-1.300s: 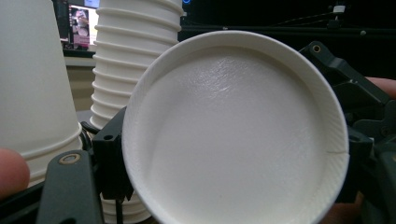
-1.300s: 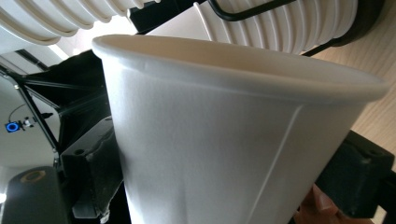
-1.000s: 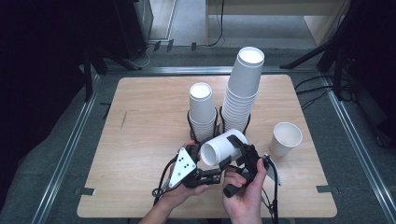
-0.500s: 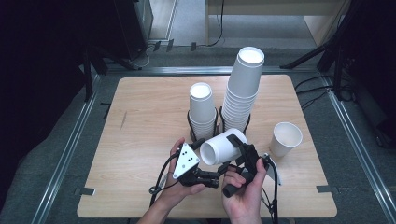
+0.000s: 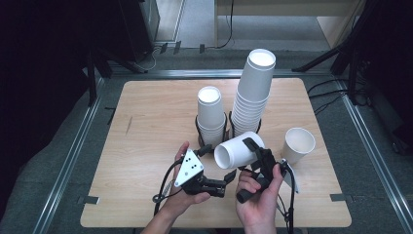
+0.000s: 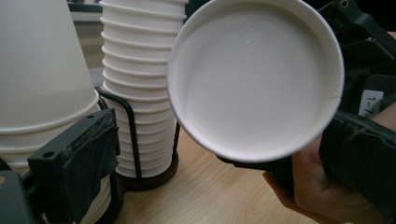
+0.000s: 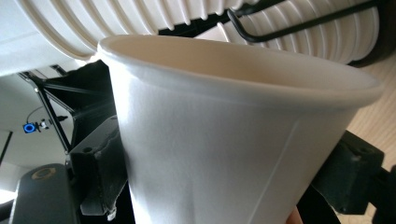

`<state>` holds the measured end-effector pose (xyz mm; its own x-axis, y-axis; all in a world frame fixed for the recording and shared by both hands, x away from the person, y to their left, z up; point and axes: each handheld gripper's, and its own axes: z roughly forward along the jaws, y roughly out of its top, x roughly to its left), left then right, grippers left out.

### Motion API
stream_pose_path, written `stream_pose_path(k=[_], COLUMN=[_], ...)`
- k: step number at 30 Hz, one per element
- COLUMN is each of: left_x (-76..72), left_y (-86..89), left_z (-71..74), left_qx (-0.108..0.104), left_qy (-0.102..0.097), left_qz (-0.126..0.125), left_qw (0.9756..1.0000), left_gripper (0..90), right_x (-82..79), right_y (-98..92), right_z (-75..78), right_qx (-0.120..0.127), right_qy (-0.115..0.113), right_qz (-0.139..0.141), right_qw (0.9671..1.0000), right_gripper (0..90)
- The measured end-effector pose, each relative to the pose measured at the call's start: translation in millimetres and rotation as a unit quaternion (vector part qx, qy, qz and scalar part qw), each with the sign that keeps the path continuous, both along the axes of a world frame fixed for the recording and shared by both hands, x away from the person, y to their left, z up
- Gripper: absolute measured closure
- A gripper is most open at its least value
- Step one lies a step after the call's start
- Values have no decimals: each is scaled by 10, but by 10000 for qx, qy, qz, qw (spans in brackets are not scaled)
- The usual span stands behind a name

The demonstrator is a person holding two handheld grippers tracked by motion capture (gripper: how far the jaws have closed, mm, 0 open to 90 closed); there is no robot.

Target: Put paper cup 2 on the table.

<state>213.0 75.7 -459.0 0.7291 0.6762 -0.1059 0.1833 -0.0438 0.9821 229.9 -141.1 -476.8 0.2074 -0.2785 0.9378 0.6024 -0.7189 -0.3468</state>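
While clamped top and bottom between the pads of the right gripper (image 5: 248,156), lies on its side in the air above the near middle of the table (image 5: 146,122), mouth turned toward the left gripper (image 5: 218,168): the paper cup (image 5: 241,146). Shows, in the left gripper view, that cup's round mouth (image 6: 256,79) face-on and empty. Shows the left gripper just beside the rim, its jaws just opened and now standing wide apart with nothing between them.

Progress, as a judgement: appears to be the setting-out of cups one by one. Done: a single cup (image 5: 298,145) standing upright and alone near the table's right edge, well apart from the stacks. In hand: the held cup, not yet set down. Left: a short stack (image 5: 210,109) and a tall stack (image 5: 253,92), both upside down side by side in a black wire holder (image 5: 229,127) at the table's middle, so most of the work seems still ahead.

Writing: none on any cup, all plain white, no brand. On the right gripper's body, seen in the left gripper view, a small white label (image 6: 371,102) beginning "1-", the rest cut off.
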Motion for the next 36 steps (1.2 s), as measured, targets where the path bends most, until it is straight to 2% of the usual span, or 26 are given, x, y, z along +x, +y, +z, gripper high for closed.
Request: stream_pose_path(k=[11, 21, 26, 33, 35, 36], left_x=[8, 9, 12, 17, 16, 16], left_y=[39, 47, 52, 56, 52, 52], left_z=[-2, -9, -11, -13, -15, -15], left_qx=[-35, 3, 3, 2, 1, 5], left_qy=[26, 46, 52, 67, 61, 62], left_qz=[-51, -101, -85, -70, -68, -65], left_qw=[10000, 9999, 10000, 10000, 10000, 10000], left_gripper=[0, 0, 0, 0, 0, 0], right_x=[19, 29, 17, 6, -12, -20], right_y=[-119, -154, -162, -197, -209, -211], right_z=[37, 48, 92, 142, 165, 172], right_qx=[-142, -493, -831, -1085, -1204, -1370], right_qy=[-176, -378, -495, -620, -704, -794], right_qz=[-250, -475, -582, -698, -758, -840], right_qw=[9994, 9969, 9936, 9897, 9873, 9838], right_gripper=[157, 157, 157, 157, 157, 157])
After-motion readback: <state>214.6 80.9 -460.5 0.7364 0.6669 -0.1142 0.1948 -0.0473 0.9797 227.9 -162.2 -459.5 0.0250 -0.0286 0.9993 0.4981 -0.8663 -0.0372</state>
